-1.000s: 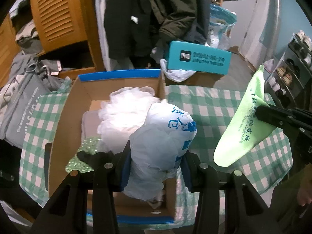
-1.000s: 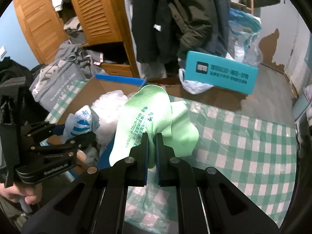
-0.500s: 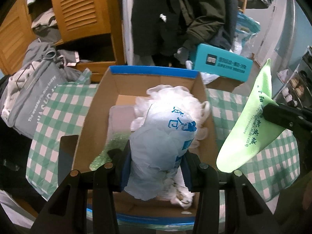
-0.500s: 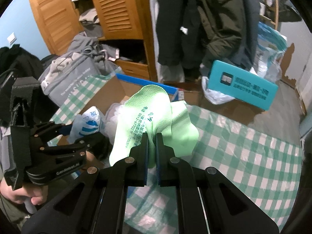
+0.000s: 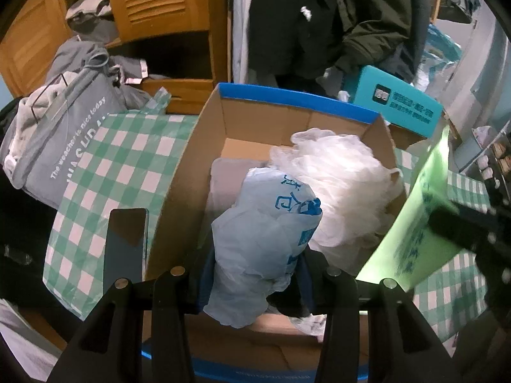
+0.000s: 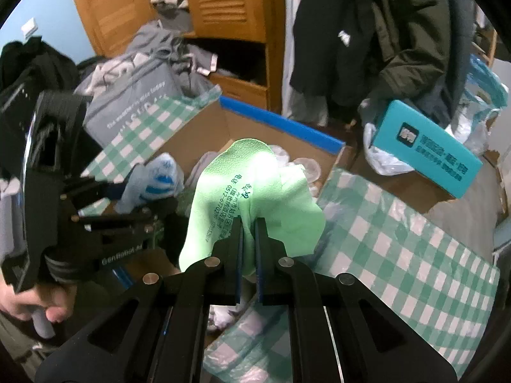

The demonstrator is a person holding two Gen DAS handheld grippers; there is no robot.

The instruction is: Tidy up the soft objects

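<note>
My left gripper [image 5: 255, 274] is shut on a crumpled pale blue plastic bag [image 5: 265, 239] with blue print, held over the open cardboard box [image 5: 204, 146] with blue-taped edges. A bunch of white plastic [image 5: 338, 188] lies inside the box at the right. My right gripper [image 6: 248, 223] is shut on a light green cloth [image 6: 242, 191] with printed text, hanging above the box's right side. The green cloth [image 5: 415, 223] also shows at the right of the left wrist view. The left gripper [image 6: 137, 191] with its bag [image 6: 159, 178] appears at the left of the right wrist view.
The box stands on a green-and-white checked tablecloth [image 6: 399, 249]. A dark phone [image 5: 126, 249] lies left of the box. A grey bag with clothes [image 5: 64, 134], a wooden wardrobe [image 5: 159, 3], hanging coats [image 5: 319, 16] and a teal box [image 6: 428, 150] stand behind.
Both grippers have moved left across the table; the box has shifted from left of centre to under the blue bag, and the green cloth has come closer over the box's right side.
</note>
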